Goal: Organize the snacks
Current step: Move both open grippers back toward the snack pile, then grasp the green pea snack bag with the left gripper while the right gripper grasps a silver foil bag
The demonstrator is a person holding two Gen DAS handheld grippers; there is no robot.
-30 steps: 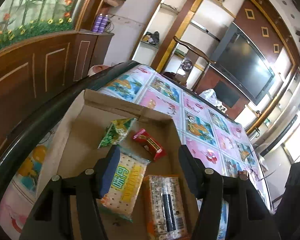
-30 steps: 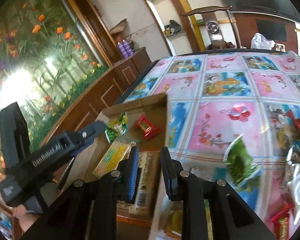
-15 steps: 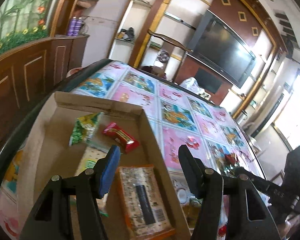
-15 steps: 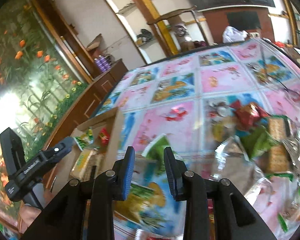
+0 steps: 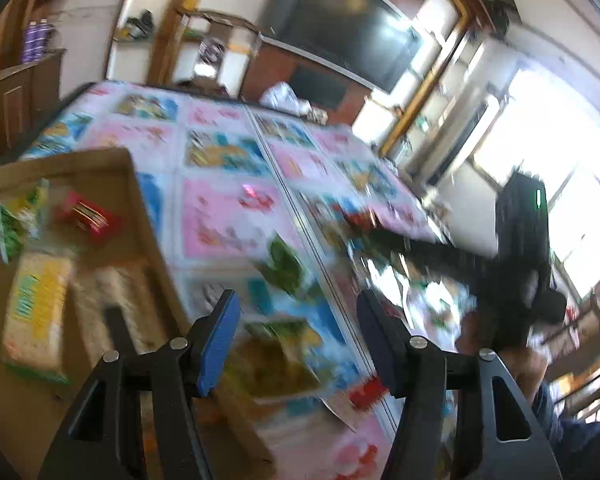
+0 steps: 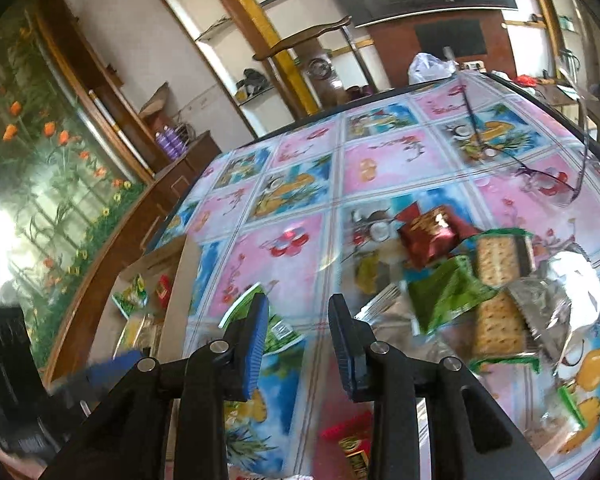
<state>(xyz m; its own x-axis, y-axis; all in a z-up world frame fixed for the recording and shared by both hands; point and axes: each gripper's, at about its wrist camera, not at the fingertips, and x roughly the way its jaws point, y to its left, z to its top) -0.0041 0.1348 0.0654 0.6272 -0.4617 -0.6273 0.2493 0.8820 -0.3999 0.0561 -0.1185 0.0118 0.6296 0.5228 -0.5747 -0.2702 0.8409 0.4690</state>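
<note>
A cardboard box lies at the table's left edge. In it are a yellow cracker pack, a red candy, a green pack and a long biscuit pack. My left gripper is open and empty above the table just right of the box. My right gripper is open and empty over a green packet. A heap of loose snacks lies to its right: a red foil pack, cracker packs and silver wrappers. The box shows at left.
The table has a flowered plastic cloth. A small red pack lies near my right gripper. A wooden cabinet stands left of the table, shelves and a television beyond it. The right gripper's body shows in the left view.
Both grippers have swung right, away from the box and towards the loose snack heap. The right gripper's jaws have opened wider. The left wrist view is motion-blurred.
</note>
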